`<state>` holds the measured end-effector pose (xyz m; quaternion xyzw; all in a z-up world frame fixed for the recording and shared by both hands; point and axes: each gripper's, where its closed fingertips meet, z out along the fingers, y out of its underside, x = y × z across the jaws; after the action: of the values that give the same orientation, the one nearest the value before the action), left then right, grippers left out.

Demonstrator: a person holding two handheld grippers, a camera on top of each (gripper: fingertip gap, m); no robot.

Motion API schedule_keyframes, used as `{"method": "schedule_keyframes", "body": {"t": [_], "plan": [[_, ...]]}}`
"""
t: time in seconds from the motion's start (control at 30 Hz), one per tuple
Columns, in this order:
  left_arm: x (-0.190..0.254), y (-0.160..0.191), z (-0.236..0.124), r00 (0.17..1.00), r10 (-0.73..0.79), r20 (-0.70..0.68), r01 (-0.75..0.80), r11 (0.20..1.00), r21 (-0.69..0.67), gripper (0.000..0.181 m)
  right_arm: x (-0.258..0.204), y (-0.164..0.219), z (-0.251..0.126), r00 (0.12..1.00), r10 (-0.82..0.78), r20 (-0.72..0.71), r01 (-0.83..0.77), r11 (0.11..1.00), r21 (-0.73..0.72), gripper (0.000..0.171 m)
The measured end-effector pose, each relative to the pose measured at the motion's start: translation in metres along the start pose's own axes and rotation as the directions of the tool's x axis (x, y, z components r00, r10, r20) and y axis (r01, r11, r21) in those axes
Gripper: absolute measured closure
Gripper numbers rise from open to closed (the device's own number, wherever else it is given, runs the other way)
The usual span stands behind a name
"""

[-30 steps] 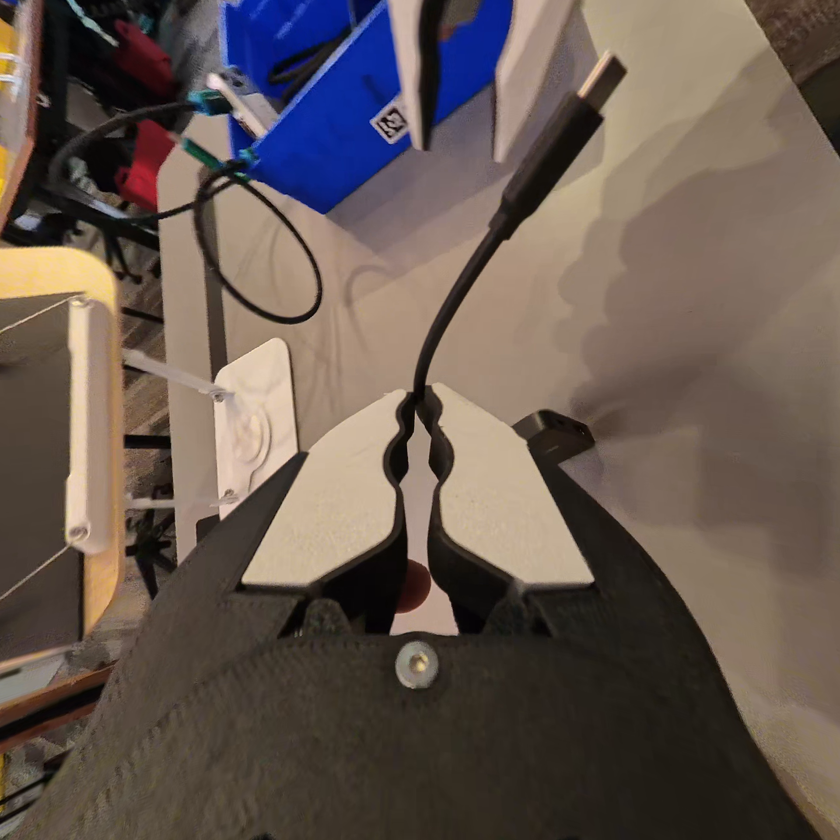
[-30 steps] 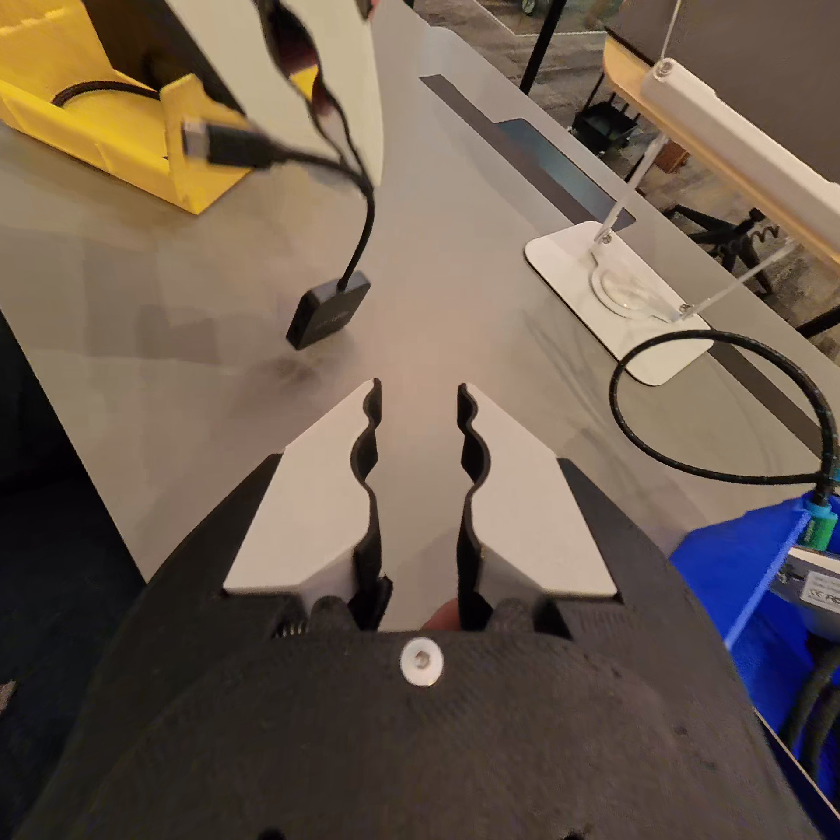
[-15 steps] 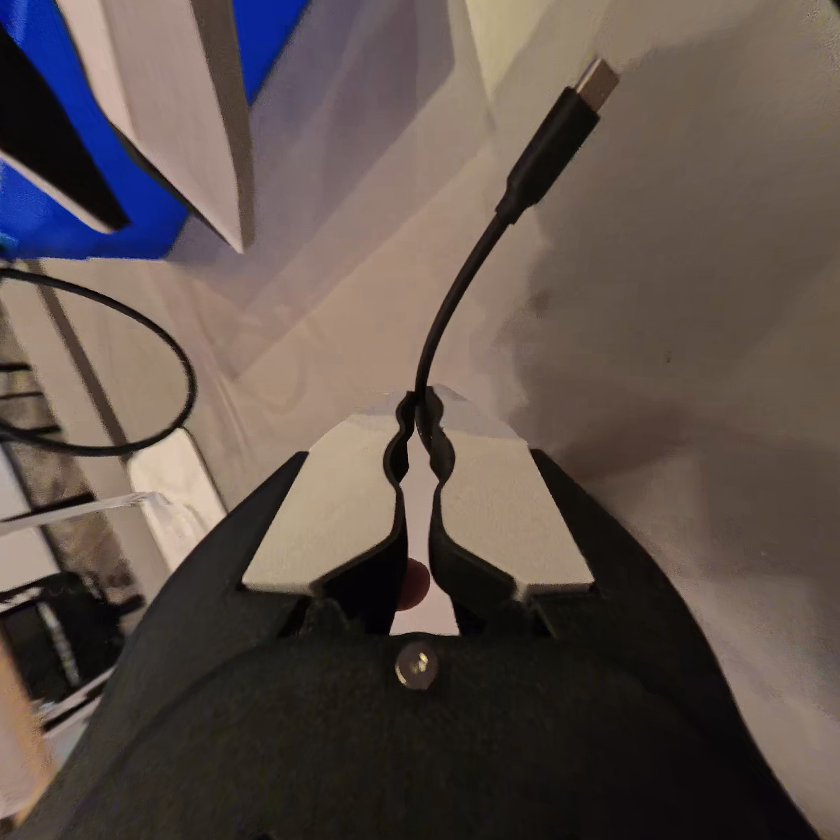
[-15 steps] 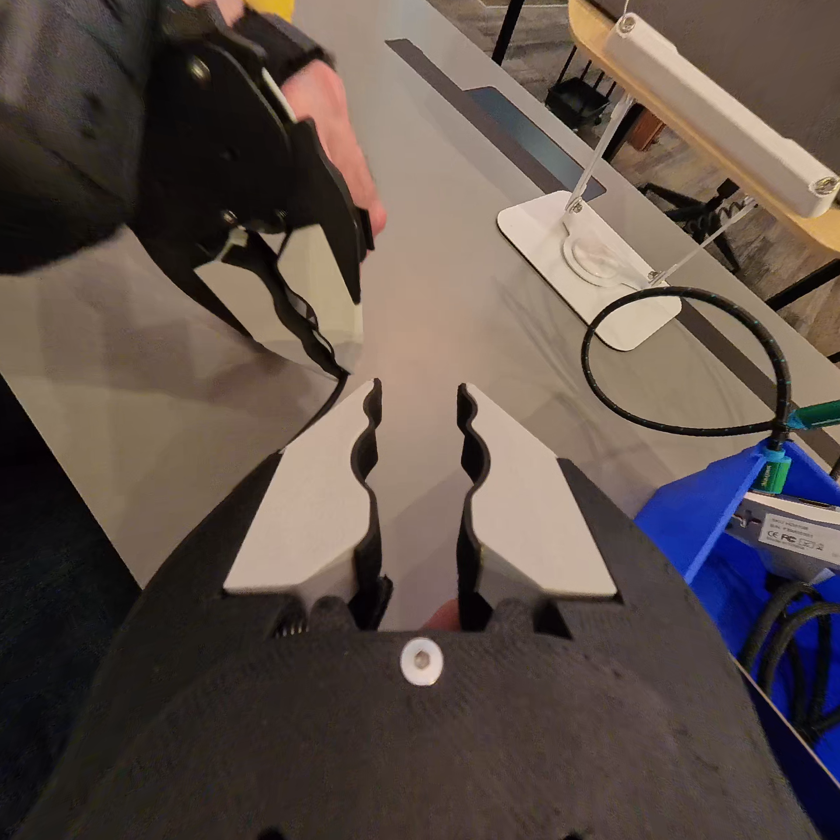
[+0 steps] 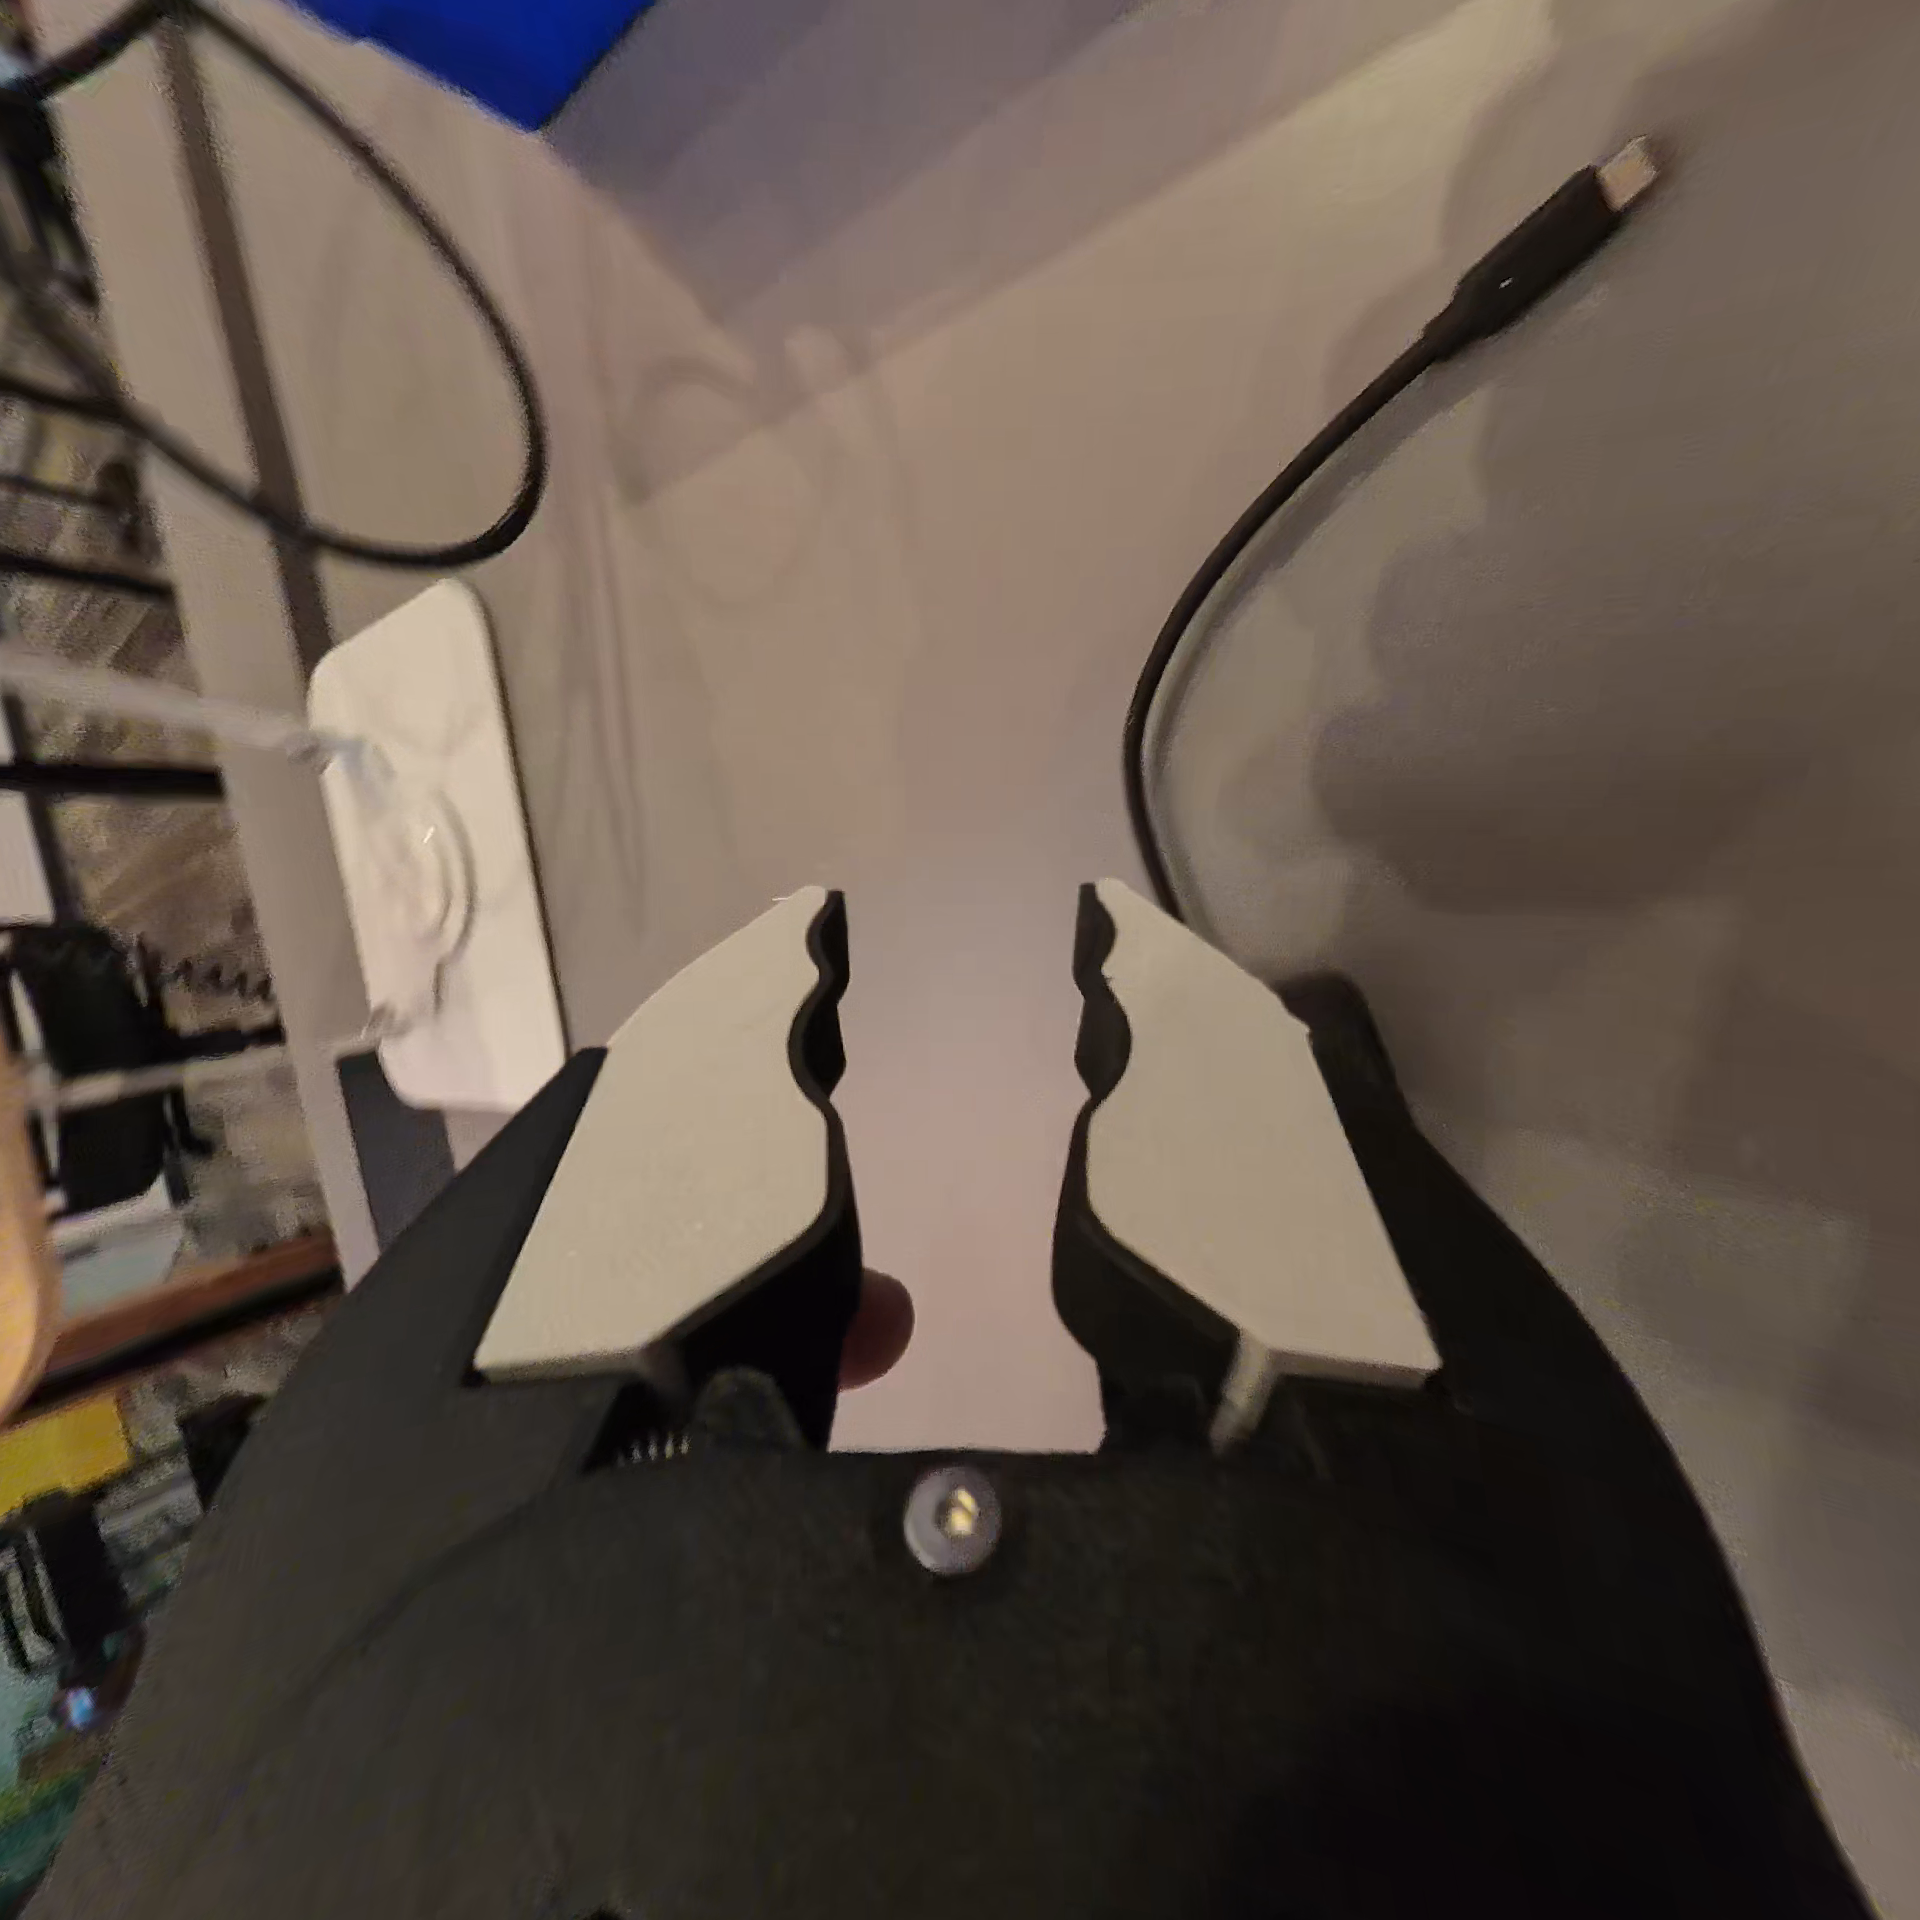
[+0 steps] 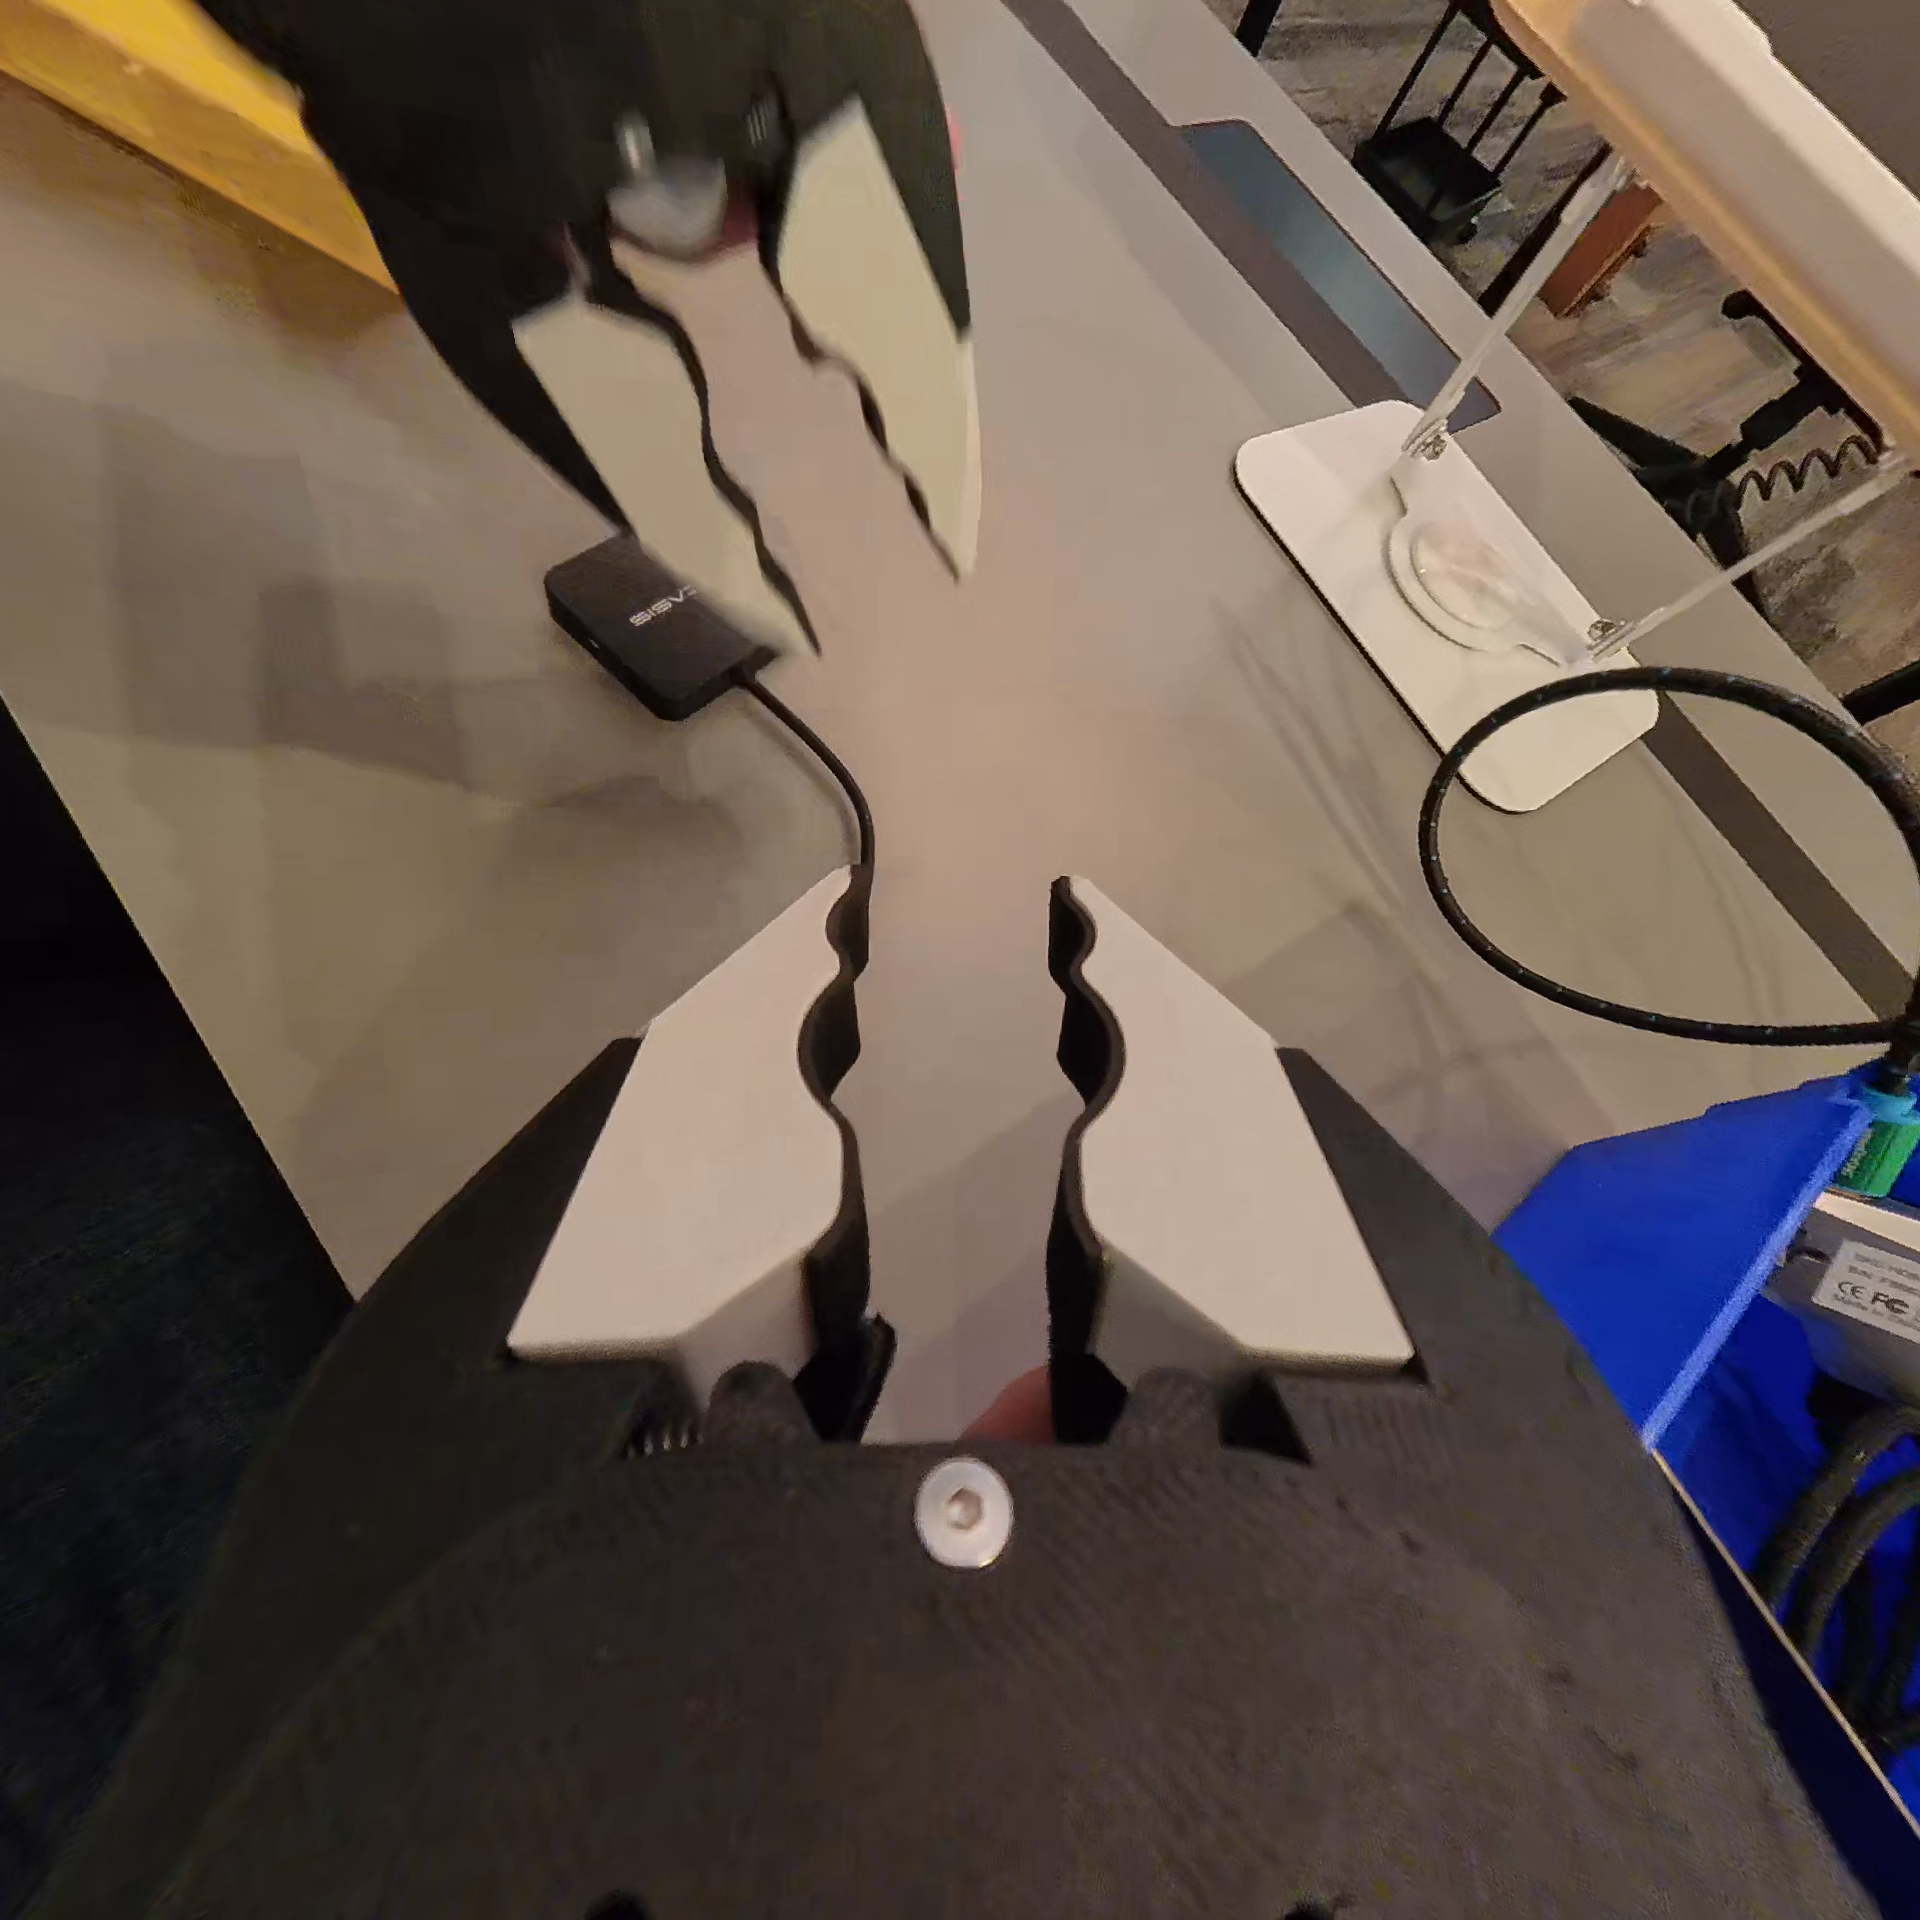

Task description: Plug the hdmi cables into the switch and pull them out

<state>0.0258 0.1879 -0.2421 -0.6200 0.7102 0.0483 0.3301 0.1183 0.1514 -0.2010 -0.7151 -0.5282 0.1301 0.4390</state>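
Note:
A small black adapter box (image 6: 652,639) with a thin black cable (image 6: 831,769) lies on the grey table (image 6: 1091,665). In the left wrist view the cable (image 5: 1226,582) curves along the table to its metal plug (image 5: 1626,171), and the box (image 5: 1340,1023) peeks from behind my right finger. My left gripper (image 5: 956,904) is open and empty just above the table; it also shows in the right wrist view (image 6: 883,603), over the box. My right gripper (image 6: 956,888) is open and empty, its left fingertip by the cable.
A blue bin (image 6: 1683,1299) at the right holds a silver device (image 6: 1870,1351) and braided cables; one braided cable (image 6: 1507,935) loops onto the table. A white stand base (image 6: 1434,613) sits beyond it. A yellow bin (image 6: 177,135) is at the far left. The table edge (image 6: 208,914) runs along the left. My right fingertips sit around 11 cm from my left ones.
My left gripper has opened and let go of the thin cable. The adapter box and cable now lie on the table. The right gripper has stayed open.

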Motion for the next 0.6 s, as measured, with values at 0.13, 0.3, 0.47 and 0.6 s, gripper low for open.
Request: {"method": "schedule_keyframes", "body": {"t": [0.13,0.3,0.47,0.6], "plan": [[-0.017,0.041,-0.060,0.984,-0.133,0.121,0.138,0.990,-0.029,0.139,-0.004,0.000,0.007,1.000,-0.011,0.027,0.012,1.000,-0.020,0.137],[-0.007,0.110,-0.124,0.939,-0.239,0.249,0.278,0.951,-0.135,0.141,-0.018,-0.001,0.023,0.996,-0.045,0.083,0.050,0.997,-0.055,0.132],[0.017,0.166,-0.161,0.901,-0.312,0.303,0.380,0.903,-0.200,0.146,-0.032,-0.010,0.029,0.990,-0.086,0.114,0.093,0.994,-0.061,0.130],[0.037,0.208,-0.166,0.908,-0.306,0.287,0.388,0.873,-0.296,0.153,-0.039,-0.011,0.029,0.988,-0.098,0.122,0.106,0.992,-0.066,0.130]]}}
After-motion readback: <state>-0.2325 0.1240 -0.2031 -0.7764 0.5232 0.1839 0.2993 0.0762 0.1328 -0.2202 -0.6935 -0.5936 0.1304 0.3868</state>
